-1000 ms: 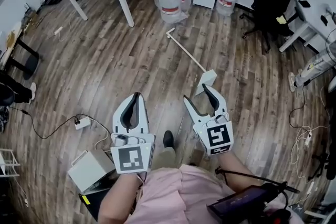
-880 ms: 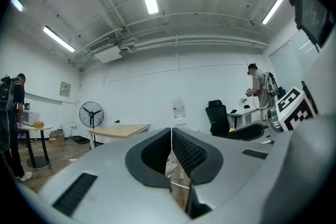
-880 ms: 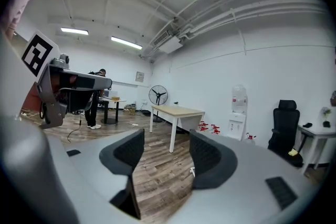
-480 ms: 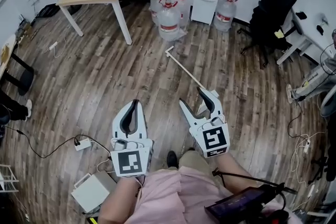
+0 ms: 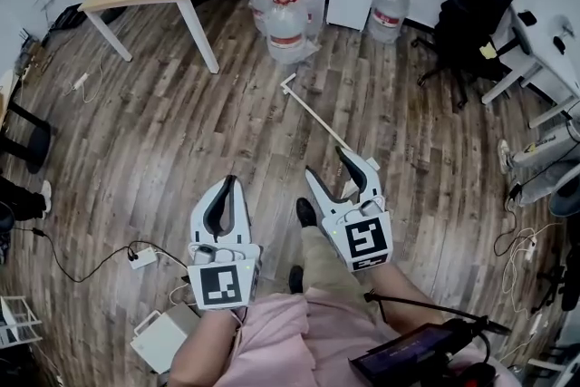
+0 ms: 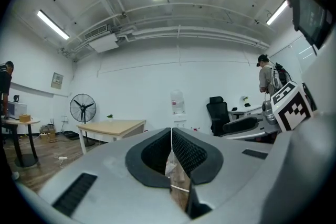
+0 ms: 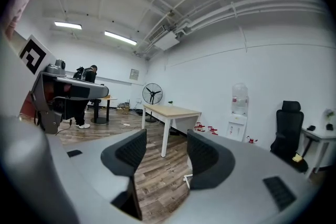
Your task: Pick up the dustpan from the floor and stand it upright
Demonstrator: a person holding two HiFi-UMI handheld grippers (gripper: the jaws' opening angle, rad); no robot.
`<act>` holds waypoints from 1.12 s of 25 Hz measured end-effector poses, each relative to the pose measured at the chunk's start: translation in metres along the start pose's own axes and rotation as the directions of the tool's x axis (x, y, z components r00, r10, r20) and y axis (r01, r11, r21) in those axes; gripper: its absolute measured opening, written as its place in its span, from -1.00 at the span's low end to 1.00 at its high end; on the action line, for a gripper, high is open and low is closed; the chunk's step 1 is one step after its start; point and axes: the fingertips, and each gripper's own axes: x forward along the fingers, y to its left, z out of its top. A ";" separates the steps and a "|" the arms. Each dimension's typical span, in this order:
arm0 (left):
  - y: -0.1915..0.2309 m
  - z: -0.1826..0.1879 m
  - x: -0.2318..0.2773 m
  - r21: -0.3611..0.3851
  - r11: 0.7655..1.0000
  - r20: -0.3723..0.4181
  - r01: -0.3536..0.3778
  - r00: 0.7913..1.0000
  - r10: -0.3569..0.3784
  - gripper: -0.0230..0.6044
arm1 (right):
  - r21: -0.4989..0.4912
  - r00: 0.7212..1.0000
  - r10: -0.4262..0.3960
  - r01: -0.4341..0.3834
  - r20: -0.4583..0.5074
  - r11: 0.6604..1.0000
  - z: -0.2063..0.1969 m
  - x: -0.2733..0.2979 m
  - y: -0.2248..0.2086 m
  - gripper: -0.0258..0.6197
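partly hidden behind the open right gripper [image 5: 326, 160], the dustpan [image 5: 314, 107] lies flat; left gripper [image 5: 228, 182] closed, empty.

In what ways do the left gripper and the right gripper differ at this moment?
The left gripper has its jaws together, the right gripper has them apart; neither holds anything. In the head view the right gripper reaches farther forward, close to the dustpan lying on the floor, while the left gripper is away from it. Both are white with dark pads and a marker cube.
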 end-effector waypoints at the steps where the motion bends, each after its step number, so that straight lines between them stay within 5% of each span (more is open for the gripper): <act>1: 0.001 -0.002 0.013 0.001 1.000 -0.009 0.001 1.000 -0.001 -0.87 | -0.005 1.000 0.002 -0.002 0.000 1.000 -0.001 0.011 -0.008 -0.17; 15: 0.016 -0.004 0.218 0.033 0.999 -0.060 0.002 0.998 0.000 -0.87 | 0.010 0.999 0.015 -0.014 -0.030 1.000 0.000 0.184 -0.147 -0.20; 28: 0.069 0.030 0.303 0.053 0.996 -0.001 -0.072 0.997 0.073 -0.87 | -0.042 0.999 0.031 -0.030 0.015 0.999 0.042 0.278 -0.201 -0.21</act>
